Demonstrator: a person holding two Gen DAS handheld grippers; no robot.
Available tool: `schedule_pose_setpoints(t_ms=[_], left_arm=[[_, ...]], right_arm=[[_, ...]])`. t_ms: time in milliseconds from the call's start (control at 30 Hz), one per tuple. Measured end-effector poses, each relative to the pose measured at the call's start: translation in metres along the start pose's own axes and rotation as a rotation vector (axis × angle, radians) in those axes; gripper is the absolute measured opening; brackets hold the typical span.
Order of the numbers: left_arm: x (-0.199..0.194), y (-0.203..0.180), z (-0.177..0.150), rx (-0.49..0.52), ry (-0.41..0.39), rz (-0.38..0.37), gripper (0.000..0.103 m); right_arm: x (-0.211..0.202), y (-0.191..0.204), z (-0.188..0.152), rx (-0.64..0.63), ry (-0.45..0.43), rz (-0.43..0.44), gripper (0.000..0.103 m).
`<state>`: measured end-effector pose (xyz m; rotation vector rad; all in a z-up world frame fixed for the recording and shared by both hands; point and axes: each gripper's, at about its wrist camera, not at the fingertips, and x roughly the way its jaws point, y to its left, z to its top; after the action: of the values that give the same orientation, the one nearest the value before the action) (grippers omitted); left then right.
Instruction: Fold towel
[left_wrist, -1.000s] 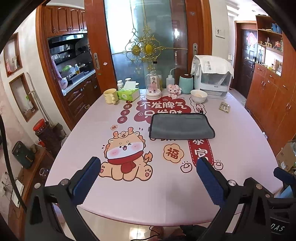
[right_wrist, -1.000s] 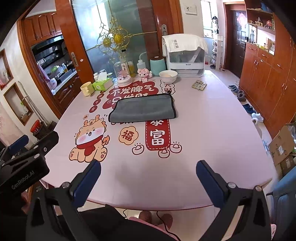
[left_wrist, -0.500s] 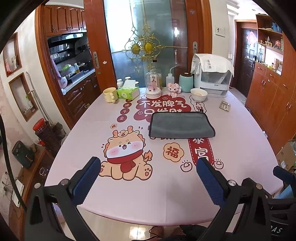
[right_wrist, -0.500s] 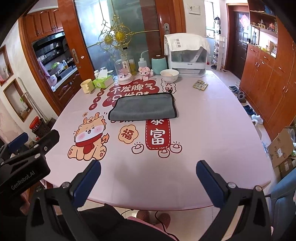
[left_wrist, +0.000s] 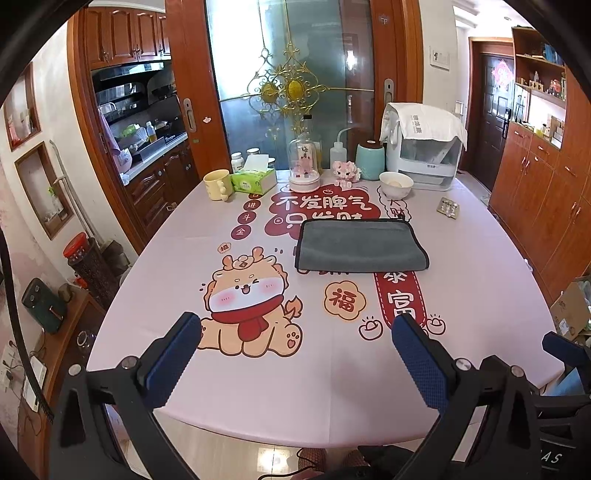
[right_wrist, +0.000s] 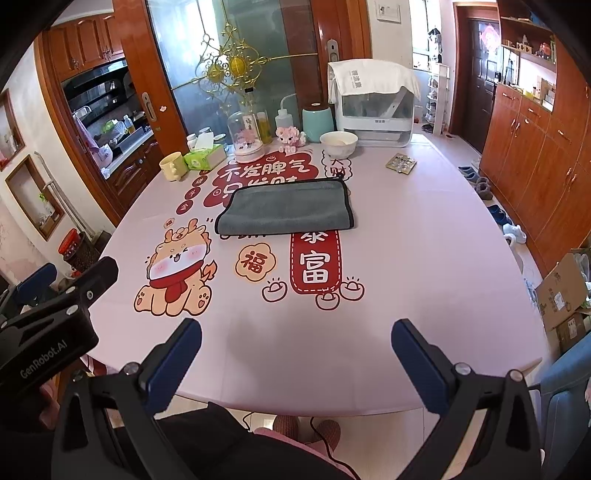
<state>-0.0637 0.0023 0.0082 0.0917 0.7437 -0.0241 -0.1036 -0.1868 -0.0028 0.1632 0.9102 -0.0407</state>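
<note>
A grey towel (left_wrist: 360, 245) lies folded flat in the middle of the pink table (left_wrist: 258, 387); it also shows in the right wrist view (right_wrist: 286, 212). My left gripper (left_wrist: 295, 356) is open and empty above the table's near edge, well short of the towel. My right gripper (right_wrist: 295, 360) is open and empty, also at the near edge. The left gripper's body (right_wrist: 48, 332) shows at the left of the right wrist view.
At the table's far end stand a yellow mug (left_wrist: 218, 184), a tissue box (left_wrist: 253, 181), a glass dome (left_wrist: 304, 166), a teal canister (left_wrist: 369, 160), a white bowl (left_wrist: 396, 184) and a covered white appliance (left_wrist: 424, 147). A blister pack (left_wrist: 448, 208) lies at the right. Cardboard boxes (right_wrist: 561, 291) sit on the floor.
Both grippers have drifted slightly back and up from the table; the towel looks a little farther away. Nothing was gripped or released.
</note>
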Motion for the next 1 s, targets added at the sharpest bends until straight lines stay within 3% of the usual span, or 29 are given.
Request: schedule_pose_setpoints(t_ms=[1000], left_arm=[[0.0071,-0.0038,0.0029,0.010,0.011,-0.027,0.102]], right_arm=[[0.0032,-0.0028,0.0006,0.008,0.017,-0.010,0.103]])
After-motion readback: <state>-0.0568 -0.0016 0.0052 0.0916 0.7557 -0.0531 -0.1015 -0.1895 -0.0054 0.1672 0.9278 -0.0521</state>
